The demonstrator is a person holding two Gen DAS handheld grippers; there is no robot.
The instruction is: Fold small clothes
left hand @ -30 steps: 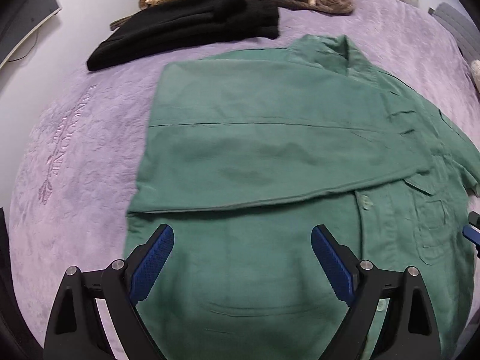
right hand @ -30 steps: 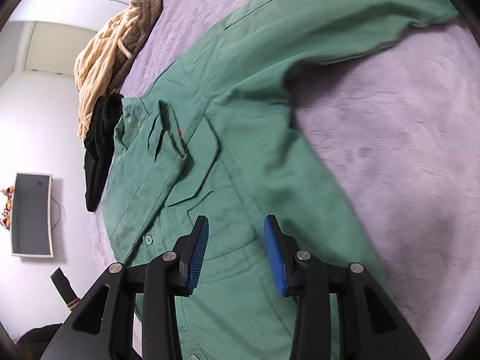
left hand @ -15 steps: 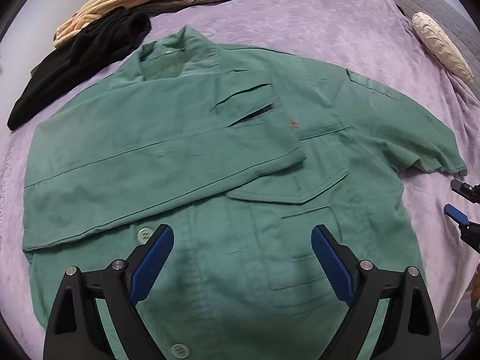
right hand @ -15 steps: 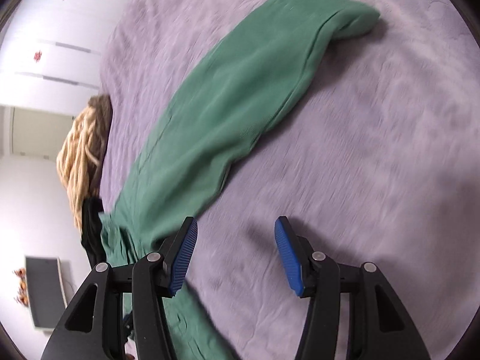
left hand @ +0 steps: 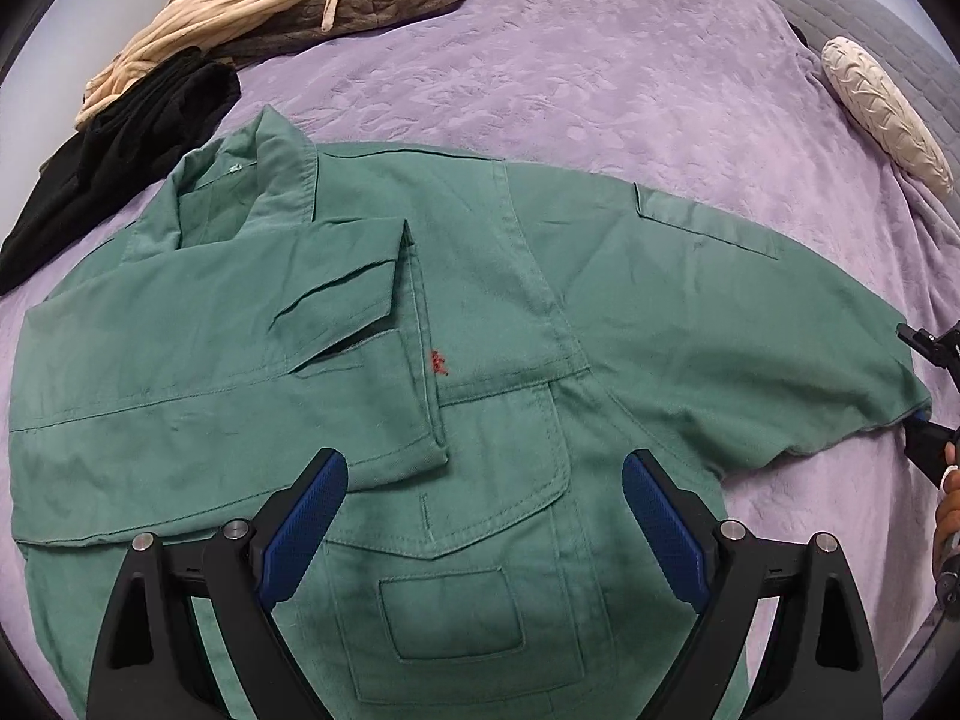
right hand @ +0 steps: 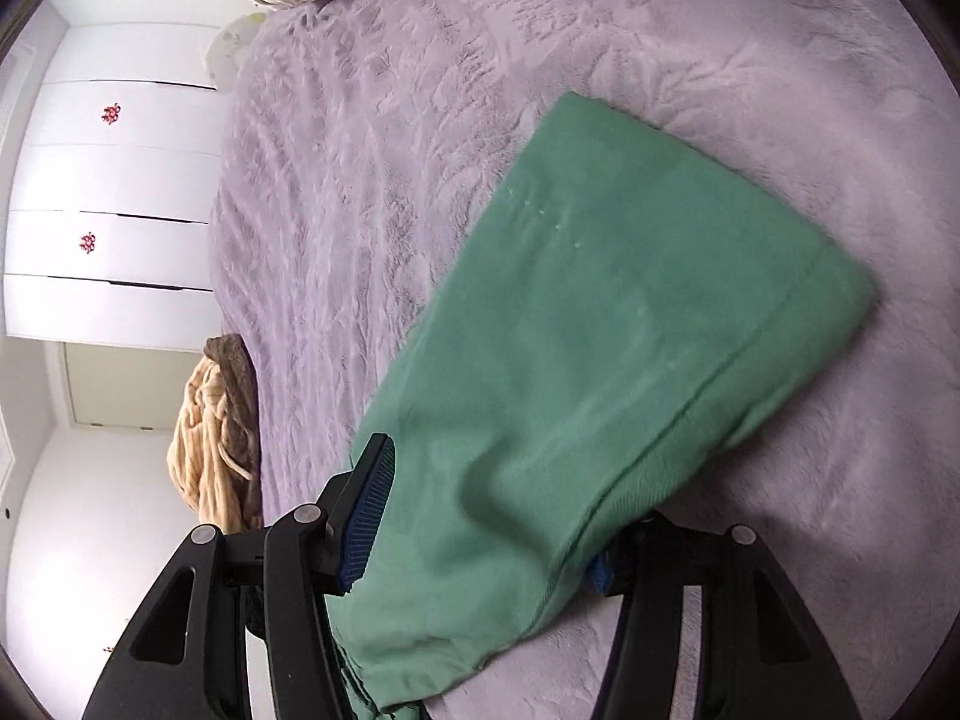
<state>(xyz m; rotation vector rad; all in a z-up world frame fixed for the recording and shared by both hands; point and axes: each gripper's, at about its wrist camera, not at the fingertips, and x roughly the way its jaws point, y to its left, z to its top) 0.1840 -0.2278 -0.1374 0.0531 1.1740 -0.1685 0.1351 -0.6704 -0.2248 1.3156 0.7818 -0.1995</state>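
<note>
A green shirt (left hand: 480, 312) lies front up on the purple bedcover (left hand: 600, 60), collar at the upper left. Its left sleeve (left hand: 240, 372) is folded across the chest. My left gripper (left hand: 483, 474) hovers open over the chest pocket with nothing between its fingers. The right sleeve (right hand: 600, 330) stretches out flat to the side. My right gripper (right hand: 486, 522) straddles that sleeve near its cuff: one blue pad (right hand: 366, 516) shows beside the cloth, the other finger is mostly hidden under it, and the jaws stand apart. In the left wrist view the right gripper (left hand: 924, 390) is at the sleeve's end.
A black garment (left hand: 120, 138), a beige striped one (left hand: 252, 6) and a brown one (left hand: 384, 6) are piled at the bed's far left. A cream pillow (left hand: 882, 108) lies far right. White wardrobe doors (right hand: 108, 180) stand beyond the bed. A hand (left hand: 948, 516) shows at the right edge.
My left gripper has slid right across the shirt, from the folded side to the chest pocket. My right gripper has swung from the shirt's body out to the right sleeve's cuff, jaws wider.
</note>
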